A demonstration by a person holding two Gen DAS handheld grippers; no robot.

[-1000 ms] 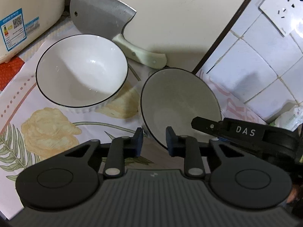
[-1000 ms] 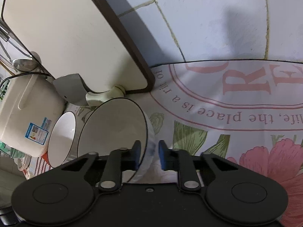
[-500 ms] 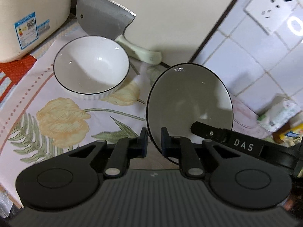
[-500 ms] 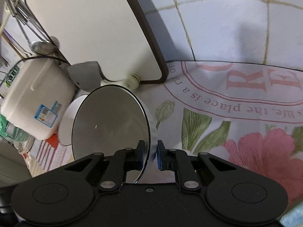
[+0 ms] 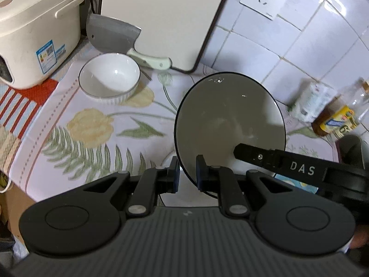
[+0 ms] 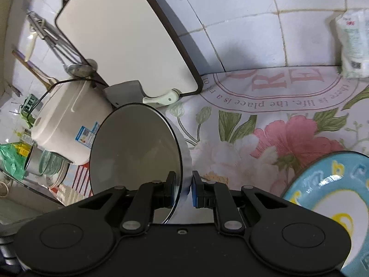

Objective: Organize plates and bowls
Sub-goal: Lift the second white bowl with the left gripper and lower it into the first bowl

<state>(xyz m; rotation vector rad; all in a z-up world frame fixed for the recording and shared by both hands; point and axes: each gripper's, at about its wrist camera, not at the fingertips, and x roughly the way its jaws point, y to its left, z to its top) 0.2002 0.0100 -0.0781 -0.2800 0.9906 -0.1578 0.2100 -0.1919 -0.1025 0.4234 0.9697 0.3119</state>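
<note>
So right now we've got one bowl [image 5: 230, 124] pinched from both sides. Our left gripper [image 5: 186, 175] is clamped on the near part of its rim, one pad inside and one outside, and our right gripper [image 6: 182, 188] is clamped on the rim further round; you can see its black arm poking into the left view. In both views the bowl hangs up off the flowery cloth [image 5: 96, 124], tipped so its mouth faces sideways, probably because a rim grip just lets it swing that way. Two grips likely keep it from twisting.

The second bowl [image 5: 109, 77] sits upright on the cloth, well apart from ours, just in front of the cleaver [image 5: 113, 33] leaning on the cutting board [image 5: 166, 18], with the rice cooker [image 5: 34, 30] beside it. Our guess is the held bowl gets nested into it. There's also a blue plate [image 6: 332, 194] near the right gripper, waiting its turn.
</note>
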